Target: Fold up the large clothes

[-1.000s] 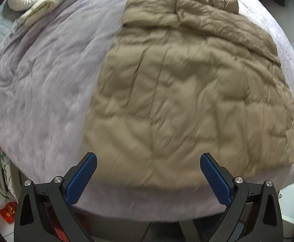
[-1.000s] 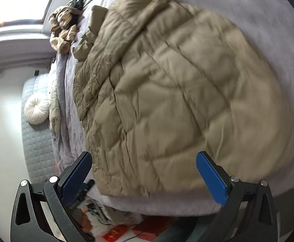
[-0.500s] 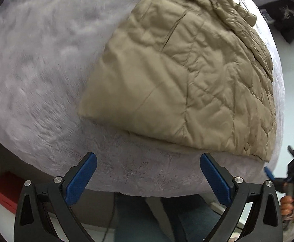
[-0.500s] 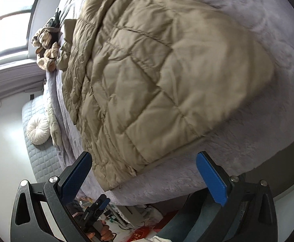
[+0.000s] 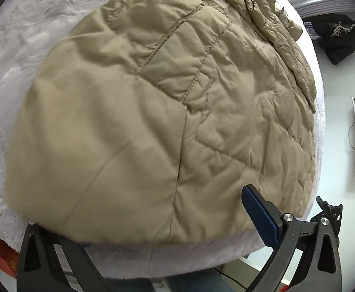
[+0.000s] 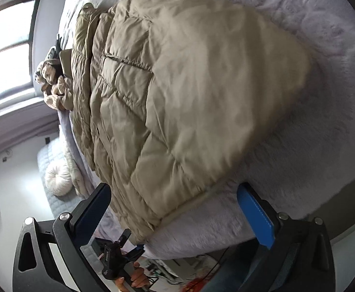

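Observation:
A tan quilted down coat (image 5: 167, 112) lies flat on the grey plush bed cover (image 5: 31, 19); it also shows in the right wrist view (image 6: 189, 92). My left gripper (image 5: 138, 219) is open at the coat's near hem, its left finger hidden under the hem and its right blue pad (image 5: 260, 214) over the fabric. My right gripper (image 6: 175, 209) is open at the coat's other hem corner, straddling the edge without touching. The left gripper (image 6: 128, 253) shows in the right wrist view, at the hem's far corner.
The bed cover's edge (image 6: 201, 233) drops off just under both grippers. A round white cushion (image 6: 57, 180) and a brown fur hood (image 6: 51, 85) lie at the bed's far side by a window. Dark clothing (image 5: 340, 39) lies on the floor beyond.
Both grippers have moved down and in toward the coat's near hem. The left finger has slid under the hem. Both stay open.

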`<state>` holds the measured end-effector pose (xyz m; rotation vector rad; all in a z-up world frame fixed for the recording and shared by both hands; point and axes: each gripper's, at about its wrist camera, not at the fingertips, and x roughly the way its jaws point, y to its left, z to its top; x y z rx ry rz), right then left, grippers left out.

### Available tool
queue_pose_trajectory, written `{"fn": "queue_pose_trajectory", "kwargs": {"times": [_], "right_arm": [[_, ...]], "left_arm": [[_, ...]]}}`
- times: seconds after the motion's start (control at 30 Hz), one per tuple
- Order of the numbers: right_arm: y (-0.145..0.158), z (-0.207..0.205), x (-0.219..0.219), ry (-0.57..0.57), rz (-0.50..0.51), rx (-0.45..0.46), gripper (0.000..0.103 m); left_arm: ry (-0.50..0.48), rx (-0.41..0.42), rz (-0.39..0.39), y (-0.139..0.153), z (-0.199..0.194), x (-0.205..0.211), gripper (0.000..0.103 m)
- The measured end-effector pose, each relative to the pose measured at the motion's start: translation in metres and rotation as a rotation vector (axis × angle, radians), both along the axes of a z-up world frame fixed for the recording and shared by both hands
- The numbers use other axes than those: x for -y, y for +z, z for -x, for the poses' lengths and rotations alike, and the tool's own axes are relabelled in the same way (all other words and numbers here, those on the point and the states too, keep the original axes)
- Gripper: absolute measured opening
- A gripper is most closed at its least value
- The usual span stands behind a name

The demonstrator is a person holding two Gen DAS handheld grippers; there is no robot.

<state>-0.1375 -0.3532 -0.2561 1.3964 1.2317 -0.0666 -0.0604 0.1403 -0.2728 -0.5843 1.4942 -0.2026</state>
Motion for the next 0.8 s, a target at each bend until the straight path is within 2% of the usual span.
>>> {"fn": "queue_pose_trajectory", "kwargs": {"times": [0.07, 0.1, 0.13, 0.17, 0.23, 0.3, 0.33, 0.43, 0.53, 0.6, 0.63, 0.67, 0.8], "right_arm": [[-0.006, -0.003, 0.0, -0.018, -0.009, 0.012, 0.103], [-0.008, -0.006, 0.001, -0.038, -0.028, 0.037, 0.103], [-0.009, -0.007, 0.002, -0.057, -0.046, 0.057, 0.103], [-0.01, -0.008, 0.002, -0.081, -0.07, 0.078, 0.103], [-0.009, -0.009, 0.002, -0.115, -0.112, 0.118, 0.103], [-0.006, -0.01, 0.002, -0.118, -0.124, 0.138, 0.103], [-0.004, -0.011, 0.003, -0.114, -0.127, 0.145, 0.103], [0.001, -0.013, 0.003, -0.114, -0.125, 0.145, 0.099], [-0.001, -0.011, 0.008, -0.131, -0.138, 0.118, 0.075], [-0.007, -0.011, 0.011, -0.129, -0.14, 0.079, 0.042], [-0.008, -0.011, 0.013, -0.123, -0.131, 0.066, 0.03], [-0.007, -0.013, 0.014, -0.117, -0.119, 0.064, 0.01], [0.024, -0.033, 0.021, -0.045, -0.089, 0.18, 0.009]], "left_arm": [[-0.001, 0.015, 0.0, 0.003, -0.003, 0.002, 0.103], [-0.001, 0.026, 0.005, 0.006, -0.003, 0.002, 0.098], [-0.004, 0.037, 0.016, 0.009, -0.002, 0.002, 0.078], [-0.015, 0.04, 0.037, 0.011, -0.004, 0.002, 0.069], [-0.01, 0.047, 0.06, 0.014, -0.006, 0.0, 0.039], [0.003, 0.064, 0.082, 0.02, -0.008, -0.008, 0.025], [0.012, 0.075, 0.096, 0.024, -0.009, -0.012, 0.021], [0.029, 0.115, 0.13, 0.038, -0.012, -0.021, 0.021], [-0.002, 0.132, 0.126, 0.046, -0.014, -0.021, 0.02], [-0.02, 0.128, 0.106, 0.048, -0.016, -0.018, 0.021], [-0.023, 0.13, 0.104, 0.051, -0.016, -0.019, 0.021], [-0.022, 0.14, 0.107, 0.057, -0.018, -0.017, 0.021], [-0.01, 0.211, 0.121, 0.095, -0.032, -0.023, 0.021]]}}
